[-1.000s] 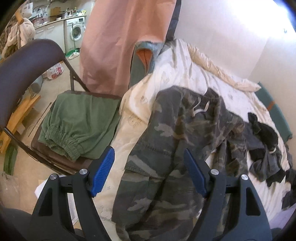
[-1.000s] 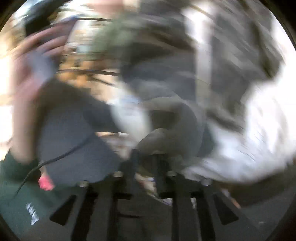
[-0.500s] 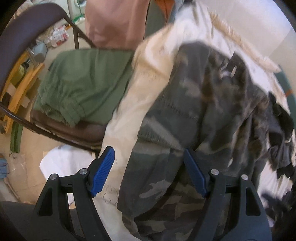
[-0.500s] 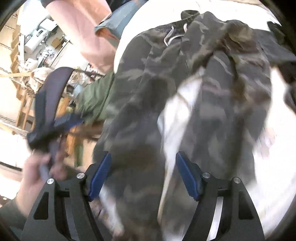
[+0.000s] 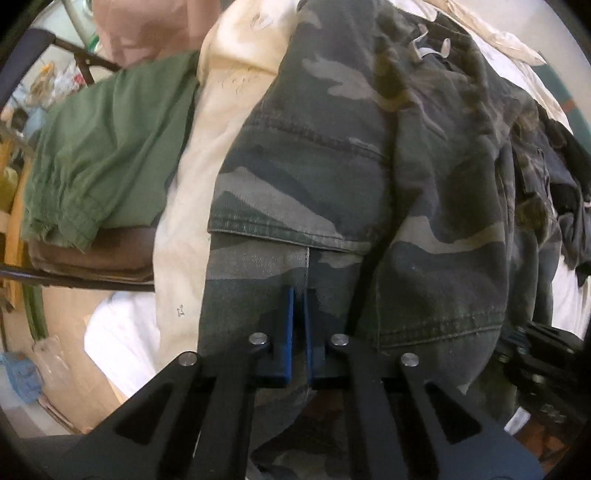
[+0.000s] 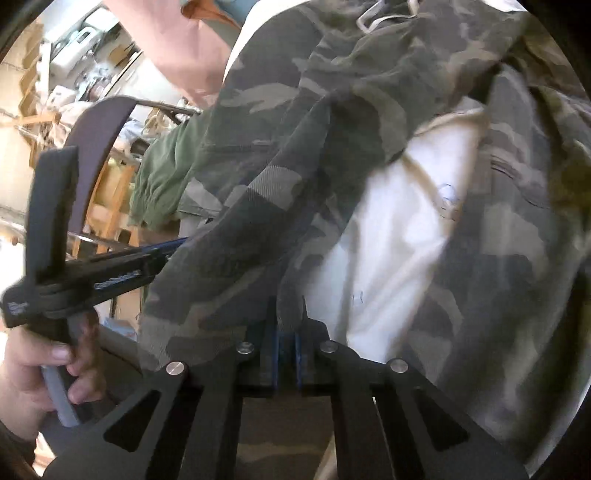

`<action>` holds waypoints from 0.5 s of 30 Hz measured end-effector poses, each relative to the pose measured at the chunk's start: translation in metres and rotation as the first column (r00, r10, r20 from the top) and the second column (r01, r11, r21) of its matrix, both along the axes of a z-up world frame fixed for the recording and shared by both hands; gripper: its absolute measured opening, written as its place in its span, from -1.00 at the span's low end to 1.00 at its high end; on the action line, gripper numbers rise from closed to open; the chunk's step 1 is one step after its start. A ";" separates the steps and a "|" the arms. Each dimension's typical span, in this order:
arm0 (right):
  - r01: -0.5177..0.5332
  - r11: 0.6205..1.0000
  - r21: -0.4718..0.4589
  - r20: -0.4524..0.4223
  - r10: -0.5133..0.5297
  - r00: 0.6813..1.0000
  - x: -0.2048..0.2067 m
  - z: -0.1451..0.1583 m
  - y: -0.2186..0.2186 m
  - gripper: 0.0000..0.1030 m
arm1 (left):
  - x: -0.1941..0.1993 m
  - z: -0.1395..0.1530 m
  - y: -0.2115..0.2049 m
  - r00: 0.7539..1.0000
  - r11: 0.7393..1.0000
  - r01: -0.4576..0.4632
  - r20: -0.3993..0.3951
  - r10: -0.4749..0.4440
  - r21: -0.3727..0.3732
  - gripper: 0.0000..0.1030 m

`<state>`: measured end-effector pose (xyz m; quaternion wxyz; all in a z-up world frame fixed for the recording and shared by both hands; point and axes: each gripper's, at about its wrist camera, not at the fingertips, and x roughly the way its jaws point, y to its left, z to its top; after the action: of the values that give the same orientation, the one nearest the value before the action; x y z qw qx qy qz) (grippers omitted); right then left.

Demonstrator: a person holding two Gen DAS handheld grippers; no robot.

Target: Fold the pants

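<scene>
Camouflage pants (image 5: 332, 166) lie spread on the bed, waistband and white drawstring at the far end. My left gripper (image 5: 299, 317) points steeply down at one leg; its blue pads are closing tight, pinching the cloth by a seam below the cargo pocket flap. In the right wrist view the pants (image 6: 295, 129) fill the frame, and my right gripper (image 6: 286, 332) is closing on a raised fold of the leg, which runs in between its pads. The left gripper (image 6: 173, 245) shows there too, held by a hand (image 6: 29, 369), its tips at the pants' left edge.
Folded green pants (image 5: 103, 147) rest on a brown chair seat (image 5: 92, 258) left of the bed. A cream sheet (image 5: 192, 184) covers the mattress. Dark clothes (image 5: 569, 184) are heaped at the right. Pink cloth (image 5: 140, 33) hangs behind the chair.
Both grippers stood open half a second ago and are now shut on camouflage cloth. The left one dropped close onto the leg; the right one swept across and closer to the pants.
</scene>
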<state>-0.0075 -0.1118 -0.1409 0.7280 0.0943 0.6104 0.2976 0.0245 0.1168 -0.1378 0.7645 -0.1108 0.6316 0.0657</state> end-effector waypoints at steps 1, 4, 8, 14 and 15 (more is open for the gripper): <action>0.021 1.000 0.012 0.009 -0.021 1.000 -0.004 0.010 -0.007 -0.89 | -0.002 0.005 0.000 1.000 1.000 -0.003 0.016 0.003 0.010 -0.97; 0.084 0.996 0.021 0.046 -0.085 0.995 -0.023 0.040 -0.033 -0.90 | -0.005 0.018 0.012 0.998 0.999 -0.048 0.047 0.047 0.025 -0.97; 0.225 0.974 0.023 0.041 -0.225 0.973 -0.053 0.059 -0.070 -0.90 | -0.010 0.039 0.028 0.988 0.993 -0.103 0.122 0.095 0.054 -0.97; 0.213 0.966 -0.144 -0.198 -0.239 0.951 -0.075 -0.025 -0.049 -0.78 | -0.010 0.041 0.034 0.984 0.984 -0.136 0.127 0.121 0.113 -0.97; 0.200 0.970 -0.140 -0.209 -0.226 0.951 -0.073 -0.029 -0.044 -0.78 | -0.010 0.044 0.035 0.984 0.982 -0.138 0.132 0.121 0.126 -0.97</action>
<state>-0.0808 -0.1563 -0.1696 0.6867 0.1495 0.6912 0.1684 0.0143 0.1516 -0.0942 0.8020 -0.1037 0.5685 0.1511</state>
